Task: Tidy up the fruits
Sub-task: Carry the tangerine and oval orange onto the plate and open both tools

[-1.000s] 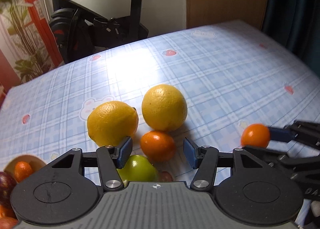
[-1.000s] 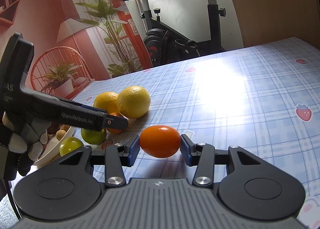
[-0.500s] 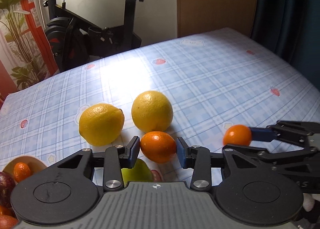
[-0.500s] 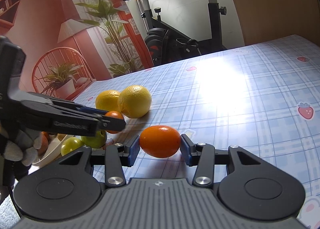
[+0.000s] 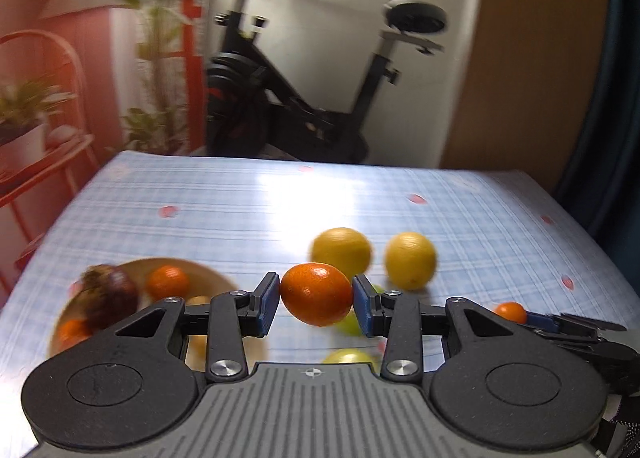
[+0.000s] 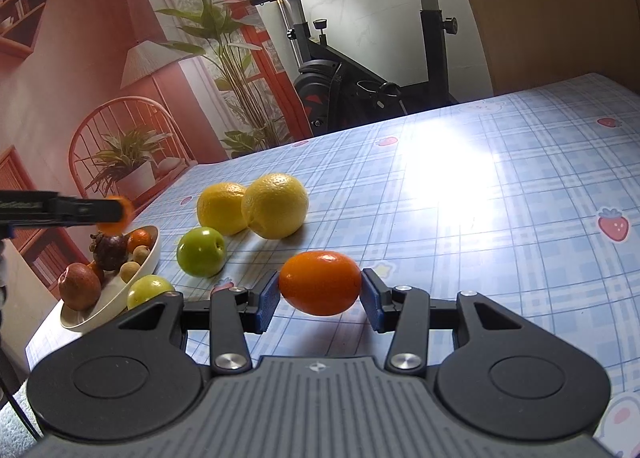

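**A:** What does each gripper have hold of?

**B:** The left gripper (image 5: 316, 301) has its blue pads pressed against both ends of a small orange fruit (image 5: 316, 294), jaws only narrowly apart. Seen from the right wrist camera, it carries that fruit in the air above the bowl (image 6: 154, 254). The right gripper (image 6: 320, 296) clamps a second orange fruit (image 6: 320, 288) the same way, low over the checked tablecloth (image 6: 500, 218).

**A:** Where is the bowl?

**B:** Near the table's left edge. It already contains a dark purple fruit (image 6: 110, 252), a brown fruit (image 6: 79, 286), small orange ones and a few pale round ones. A green fruit (image 6: 149, 290) sits at its near rim. Another green fruit (image 6: 201, 252) and two large yellow citrus (image 6: 275, 211) lie on the cloth just beside it.

**A:** How should the left fruit go in?

**B:** I'd judge it best to lower it into a gap between the fruits before opening the jaws. Dropping from height could bounce it out or knock the rim fruit loose. The left view is blurred, so the exact gap is hard to pick.
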Available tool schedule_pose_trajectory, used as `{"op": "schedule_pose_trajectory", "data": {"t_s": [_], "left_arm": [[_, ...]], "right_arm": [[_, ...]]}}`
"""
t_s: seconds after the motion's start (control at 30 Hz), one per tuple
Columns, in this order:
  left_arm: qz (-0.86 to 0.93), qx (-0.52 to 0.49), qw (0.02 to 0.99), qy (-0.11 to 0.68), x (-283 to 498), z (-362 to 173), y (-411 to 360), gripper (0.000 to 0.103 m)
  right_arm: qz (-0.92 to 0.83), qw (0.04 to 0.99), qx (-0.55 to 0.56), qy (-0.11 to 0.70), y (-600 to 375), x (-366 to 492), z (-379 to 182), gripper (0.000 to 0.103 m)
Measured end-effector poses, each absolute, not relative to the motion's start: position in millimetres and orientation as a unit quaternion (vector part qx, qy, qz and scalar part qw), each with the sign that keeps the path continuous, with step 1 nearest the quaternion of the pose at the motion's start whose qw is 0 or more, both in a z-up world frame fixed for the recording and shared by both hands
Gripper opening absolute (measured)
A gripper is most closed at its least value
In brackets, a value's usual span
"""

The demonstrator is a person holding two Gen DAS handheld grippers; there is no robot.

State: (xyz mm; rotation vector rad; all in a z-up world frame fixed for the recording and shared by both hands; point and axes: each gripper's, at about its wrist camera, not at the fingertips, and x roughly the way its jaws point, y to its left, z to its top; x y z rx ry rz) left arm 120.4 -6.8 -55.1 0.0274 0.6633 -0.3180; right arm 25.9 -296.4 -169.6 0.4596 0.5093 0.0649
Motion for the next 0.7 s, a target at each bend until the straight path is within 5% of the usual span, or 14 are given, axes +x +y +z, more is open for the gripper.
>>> {"op": "schedule_pose_trajectory", "data": {"t_s": [0.7], "left_arm": [[-0.089, -0.100, 0.921, 0.367, 84.3, -72.0, 103.6, 0.042]], "right_arm": [[0.104, 0.956, 0.098, 0.256, -209.0, 63.5, -114.8, 0.047]]}}
